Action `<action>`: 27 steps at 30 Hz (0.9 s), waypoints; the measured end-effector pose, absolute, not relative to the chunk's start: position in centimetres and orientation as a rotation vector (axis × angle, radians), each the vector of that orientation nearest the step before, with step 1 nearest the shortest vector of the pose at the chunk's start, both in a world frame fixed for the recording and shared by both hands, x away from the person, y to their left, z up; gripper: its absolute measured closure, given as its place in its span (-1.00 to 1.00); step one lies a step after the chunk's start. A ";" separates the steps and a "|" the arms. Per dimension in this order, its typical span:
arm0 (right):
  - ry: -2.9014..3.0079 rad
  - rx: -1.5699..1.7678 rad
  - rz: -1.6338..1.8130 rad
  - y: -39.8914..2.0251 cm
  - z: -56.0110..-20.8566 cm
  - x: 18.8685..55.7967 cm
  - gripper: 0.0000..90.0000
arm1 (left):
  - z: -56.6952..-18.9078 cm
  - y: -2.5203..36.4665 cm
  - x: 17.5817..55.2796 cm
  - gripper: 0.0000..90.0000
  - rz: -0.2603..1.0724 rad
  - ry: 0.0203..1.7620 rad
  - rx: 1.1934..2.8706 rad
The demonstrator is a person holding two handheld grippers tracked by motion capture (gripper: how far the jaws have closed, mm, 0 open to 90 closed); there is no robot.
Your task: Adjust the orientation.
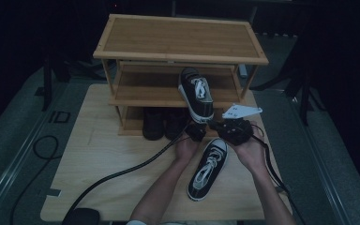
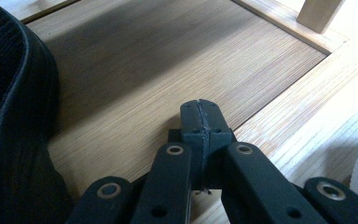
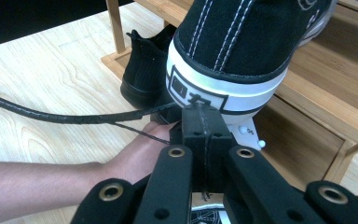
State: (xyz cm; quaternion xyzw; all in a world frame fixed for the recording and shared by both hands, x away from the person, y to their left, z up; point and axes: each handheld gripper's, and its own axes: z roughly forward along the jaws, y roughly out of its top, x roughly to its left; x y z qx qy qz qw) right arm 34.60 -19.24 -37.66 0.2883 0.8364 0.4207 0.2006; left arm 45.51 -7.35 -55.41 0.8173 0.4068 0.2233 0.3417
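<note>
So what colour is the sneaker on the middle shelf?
Black sneaker with white stitching and a white sole band, clearest in the right gripper view.

We saw the rack's (image 1: 180, 54) top shelf bare and open from above. On the middle shelf a black sneaker (image 1: 197, 93) overhung the front edge, blocking the right part; the left part lay free. Dark shoes (image 1: 161, 123) filled the bottom shelf's middle. Another sneaker (image 1: 208, 168) lay on the table (image 1: 98, 159) between the forearms.

We lose the dark shoes (image 1: 161, 123) in shadow under the rack's lowest shelf (image 1: 133, 124); the raised sneaker (image 3: 242, 42) runs past the frame's top edge.
</note>
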 end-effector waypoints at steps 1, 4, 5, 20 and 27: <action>2.336 0.804 1.177 -19.1 -37.7 34.7 1.00 | -55.4 -7.3 45.5 1.00 0.580 1.057 2.126; 2.338 0.811 1.187 -18.9 -37.8 35.0 1.00 | -55.4 -7.3 45.5 1.00 0.578 1.056 2.125; 2.339 0.811 1.189 -18.9 -37.8 35.1 1.00 | -55.4 -7.4 45.5 1.00 0.580 1.055 2.123; 2.382 0.747 1.193 -16.3 -37.4 36.0 1.00 | -55.4 -7.4 45.5 1.00 0.582 1.058 2.122; 2.387 0.747 1.168 -15.5 -37.8 36.9 1.00 | -55.5 -7.4 45.5 1.00 0.583 1.058 2.117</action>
